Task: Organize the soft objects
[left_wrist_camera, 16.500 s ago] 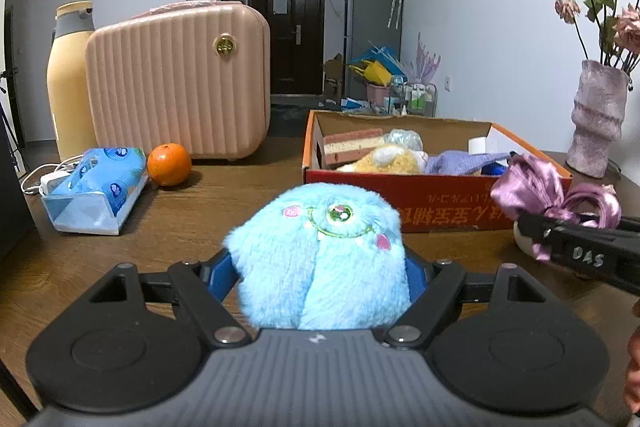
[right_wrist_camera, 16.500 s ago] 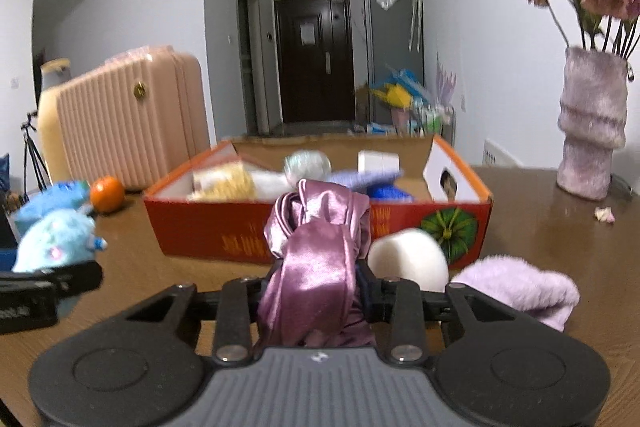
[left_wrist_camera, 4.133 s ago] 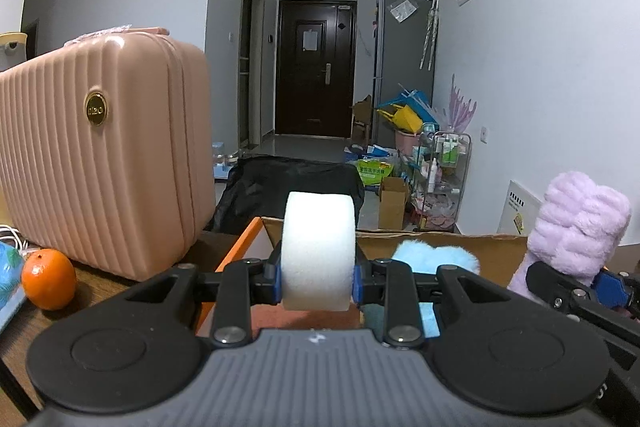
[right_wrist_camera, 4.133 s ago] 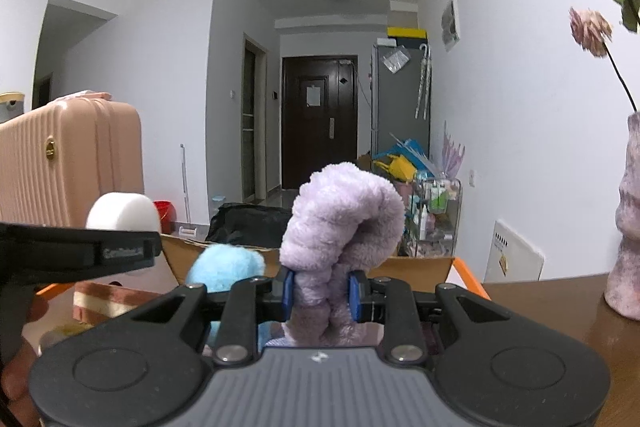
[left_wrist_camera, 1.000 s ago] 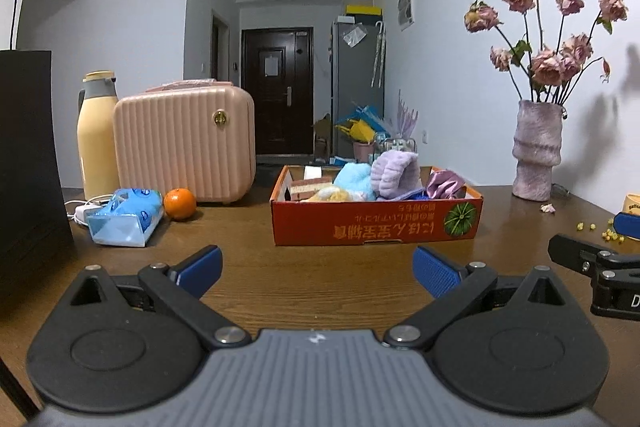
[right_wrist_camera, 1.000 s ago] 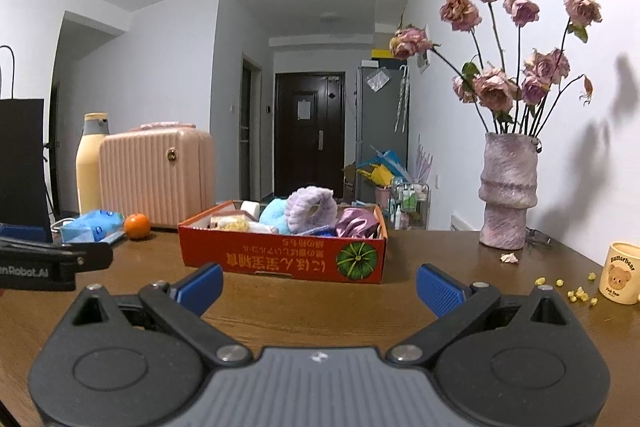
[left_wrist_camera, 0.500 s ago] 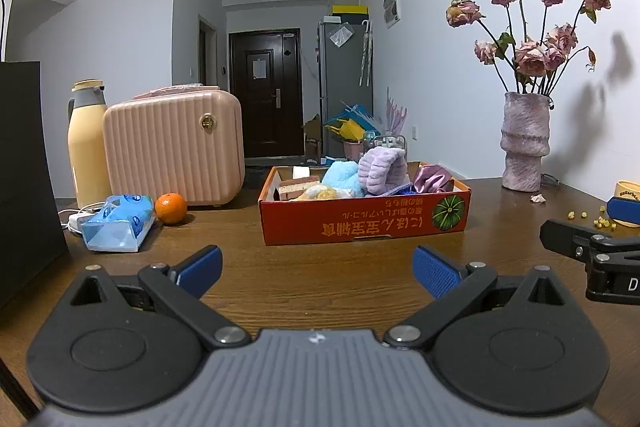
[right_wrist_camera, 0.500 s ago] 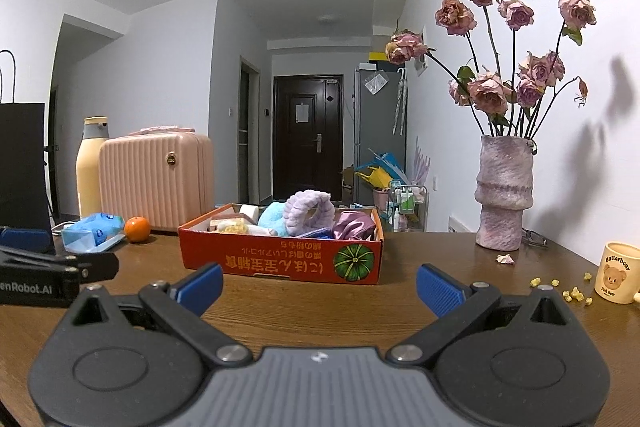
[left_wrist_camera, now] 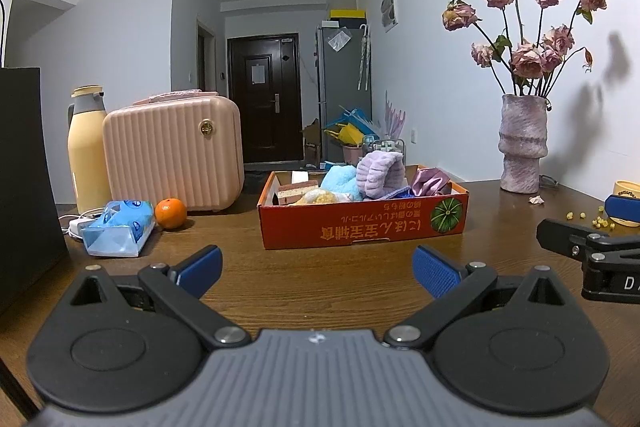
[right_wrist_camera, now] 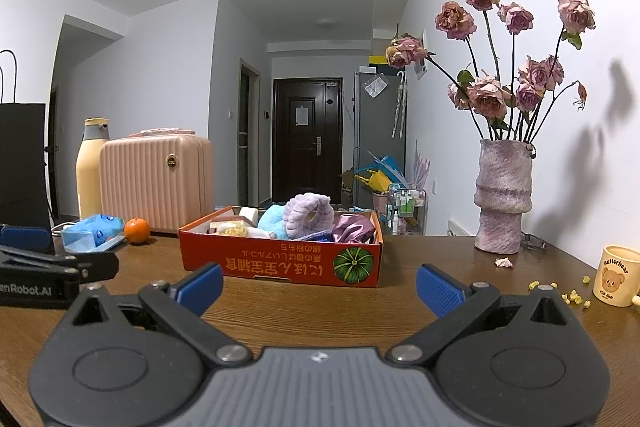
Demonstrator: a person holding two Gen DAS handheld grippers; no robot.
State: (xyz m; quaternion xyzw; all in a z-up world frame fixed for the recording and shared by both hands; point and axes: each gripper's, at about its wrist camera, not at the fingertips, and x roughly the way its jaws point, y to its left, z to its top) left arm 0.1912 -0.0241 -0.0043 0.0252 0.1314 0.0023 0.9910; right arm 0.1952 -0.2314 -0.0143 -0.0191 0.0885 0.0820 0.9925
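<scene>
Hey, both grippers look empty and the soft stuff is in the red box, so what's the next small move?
Probably just set both down. The left gripper and right gripper are open and empty, the soft things already sit in the red box, and no soft toy shows on the table.
</scene>
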